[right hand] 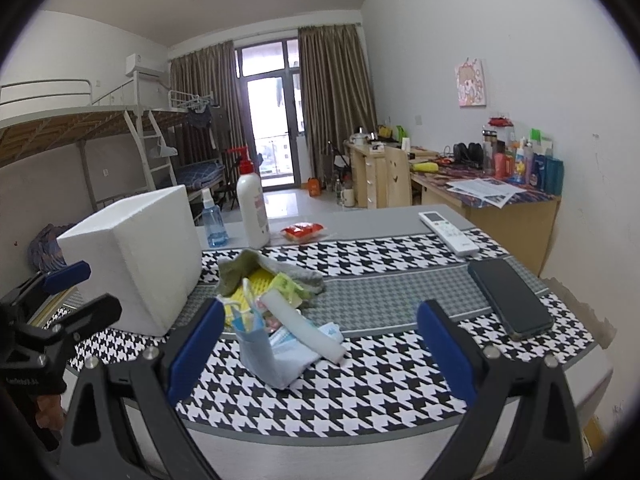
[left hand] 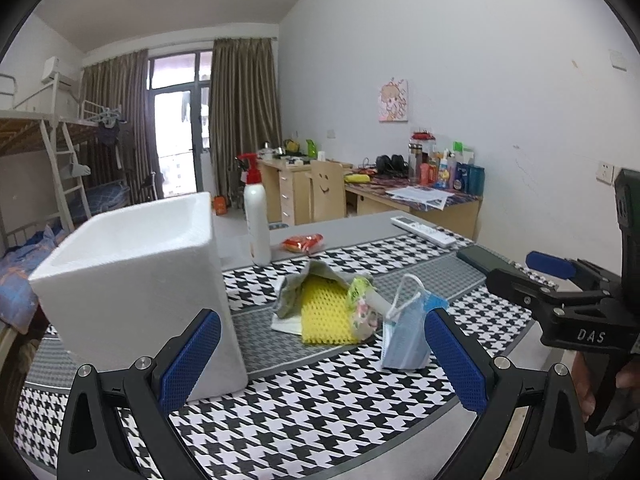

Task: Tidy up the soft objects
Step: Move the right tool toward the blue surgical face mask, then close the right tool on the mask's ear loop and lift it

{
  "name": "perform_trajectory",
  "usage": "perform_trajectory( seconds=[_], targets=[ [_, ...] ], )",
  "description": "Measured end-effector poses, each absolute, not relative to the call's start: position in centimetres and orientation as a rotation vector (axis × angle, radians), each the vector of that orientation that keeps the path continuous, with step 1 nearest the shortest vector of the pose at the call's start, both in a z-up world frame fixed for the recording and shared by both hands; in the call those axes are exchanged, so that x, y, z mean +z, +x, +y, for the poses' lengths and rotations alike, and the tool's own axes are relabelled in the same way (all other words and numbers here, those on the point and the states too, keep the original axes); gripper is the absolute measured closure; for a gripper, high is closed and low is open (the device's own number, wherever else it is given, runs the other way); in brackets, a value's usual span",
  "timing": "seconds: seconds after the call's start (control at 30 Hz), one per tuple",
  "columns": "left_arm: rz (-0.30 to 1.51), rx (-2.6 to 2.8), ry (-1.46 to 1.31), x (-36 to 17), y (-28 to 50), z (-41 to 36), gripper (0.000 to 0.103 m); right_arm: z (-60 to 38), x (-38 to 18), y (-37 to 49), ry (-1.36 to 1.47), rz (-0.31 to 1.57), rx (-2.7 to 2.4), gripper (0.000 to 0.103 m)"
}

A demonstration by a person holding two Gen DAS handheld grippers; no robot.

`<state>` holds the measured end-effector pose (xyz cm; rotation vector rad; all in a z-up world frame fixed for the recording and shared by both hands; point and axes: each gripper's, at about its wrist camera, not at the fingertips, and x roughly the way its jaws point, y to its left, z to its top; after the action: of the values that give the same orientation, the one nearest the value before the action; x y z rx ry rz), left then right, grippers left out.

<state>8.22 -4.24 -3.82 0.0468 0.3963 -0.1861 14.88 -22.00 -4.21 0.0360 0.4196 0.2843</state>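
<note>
A pile of soft things lies mid-table: a yellow foam net [left hand: 324,316] under a grey-green cloth [left hand: 304,284], a small patterned packet [left hand: 362,308], a white foam strip [right hand: 304,332] and a blue face mask [left hand: 408,332] standing folded at the near side. A white foam box [left hand: 132,280] stands just left of the pile. My left gripper [left hand: 322,316] is open and empty, with the pile ahead between its fingers. My right gripper [right hand: 320,308] is also open and empty, short of the mask [right hand: 264,356]. Each gripper shows in the other's view, at the table's near corners.
On the houndstooth tablecloth [right hand: 360,400] stand a white pump bottle [right hand: 252,212] and a blue spray bottle [right hand: 214,224] at the back, beside a red packet [right hand: 302,232]. A remote [right hand: 448,232] and a dark phone [right hand: 510,300] lie at the right.
</note>
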Motion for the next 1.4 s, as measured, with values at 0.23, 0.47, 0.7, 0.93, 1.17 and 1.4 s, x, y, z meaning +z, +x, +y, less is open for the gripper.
perform_trajectory(
  seconds=[0.23, 0.47, 0.7, 0.93, 1.17, 1.4],
  targets=[
    [0.441, -0.229, 0.06, -5.3, 9.4, -5.2, 0.001, -22.1, -5.0, 16.6, 0.038, 0.465, 0.288, 0.005],
    [0.463, -0.231, 0.064, -6.1, 10.3, -5.7, 0.001, -22.0, -6.1, 17.6, 0.022, 0.498, 0.308, 0.005],
    [0.471, -0.203, 0.058, -6.7, 11.3, -4.6, 0.001, -21.1, -7.5, 17.6, 0.012, 0.539, 0.379, 0.005],
    [0.501, -0.167, 0.042, -7.3, 12.0, -3.5, 0.001, -19.3, -8.8, 17.8, -0.005, 0.579, 0.459, 0.021],
    [0.53, -0.21, 0.035, -7.7, 12.4, -3.3, 0.001, -18.3, -9.8, 18.6, -0.007, 0.628, 0.521, 0.044],
    [0.546, -0.204, 0.036, -7.9, 12.7, -3.5, 0.001, -17.7, -10.6, 19.2, 0.002, 0.675, 0.568, 0.069]
  ],
)
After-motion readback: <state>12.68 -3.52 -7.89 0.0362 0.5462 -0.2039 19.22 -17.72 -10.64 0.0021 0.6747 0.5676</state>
